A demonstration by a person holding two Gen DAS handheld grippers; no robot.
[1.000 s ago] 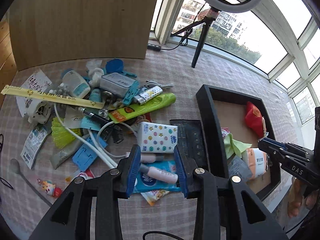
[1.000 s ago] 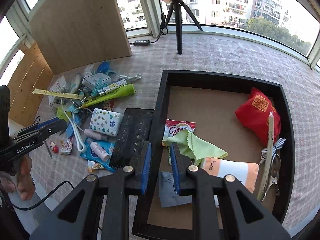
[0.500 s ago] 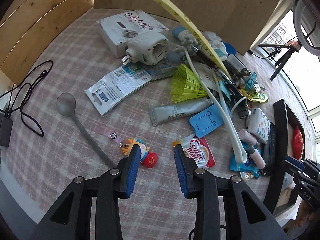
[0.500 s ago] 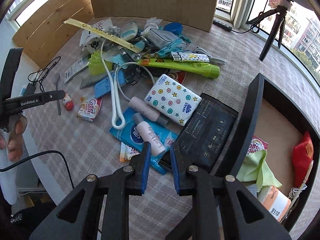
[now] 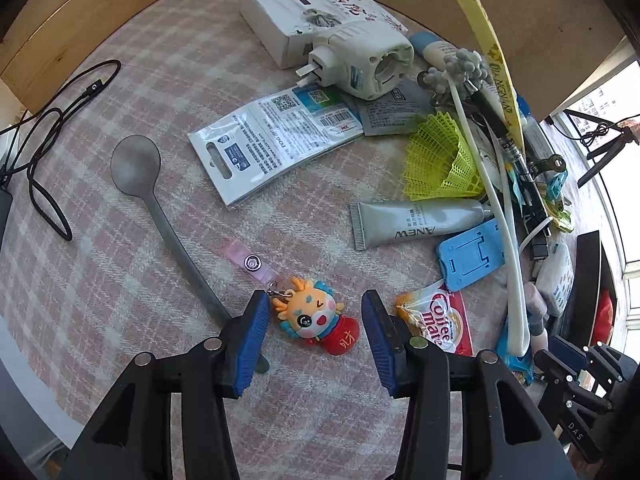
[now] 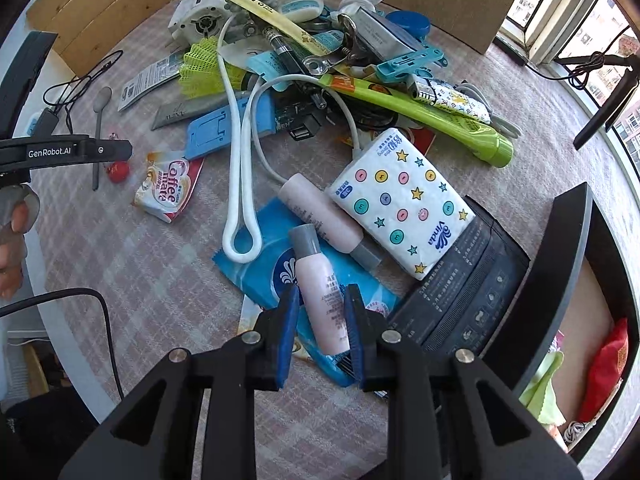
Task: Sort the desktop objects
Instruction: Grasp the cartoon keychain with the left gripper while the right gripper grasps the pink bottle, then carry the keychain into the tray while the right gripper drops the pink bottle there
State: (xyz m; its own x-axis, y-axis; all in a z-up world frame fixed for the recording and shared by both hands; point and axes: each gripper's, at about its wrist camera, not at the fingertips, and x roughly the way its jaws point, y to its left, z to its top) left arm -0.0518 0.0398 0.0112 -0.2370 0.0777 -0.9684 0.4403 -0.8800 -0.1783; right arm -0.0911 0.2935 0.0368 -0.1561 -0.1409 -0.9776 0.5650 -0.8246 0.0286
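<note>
A surface [image 5: 168, 92] covered in pink checked cloth is seen beneath both grippers, with a dense heap of small objects spread across it. At the right edge of the right wrist view a black tray [image 6: 568, 264] is found, in which a red pouch [image 6: 608, 364] and a green cloth [image 6: 540, 384] are lying. A black flat device [image 6: 464, 292] is placed against the tray's outer wall, and a tissue pack [image 6: 400, 204] printed with stars and buttons is resting partly on it. A long green tube [image 6: 420, 112] is laid across the far part of the heap.

In the left wrist view a white plug adapter [image 5: 360, 60] is seen beside a white box [image 5: 304, 12], with a grey spoon [image 5: 160, 204] lying apart on the bare cloth. A yellow shuttlecock [image 5: 440, 160], a grey cream tube [image 5: 416, 224] and a blue phone stand [image 5: 468, 256] are grouped near a Coffee mate sachet [image 5: 436, 320].

The left gripper [image 5: 316, 324] is pointed steeply down with its jaws opening, and a dragon keychain [image 5: 316, 316] is framed between them, untouched by either pad. The right gripper [image 6: 320, 328] is likewise pointed down and opening; a pink bottle [image 6: 320, 292] with a grey cap is lying between its pads on a blue wipes packet [image 6: 264, 264], narrow gaps being visible on both sides. A second pink bottle [image 6: 320, 216] is lying just beside it.
</note>
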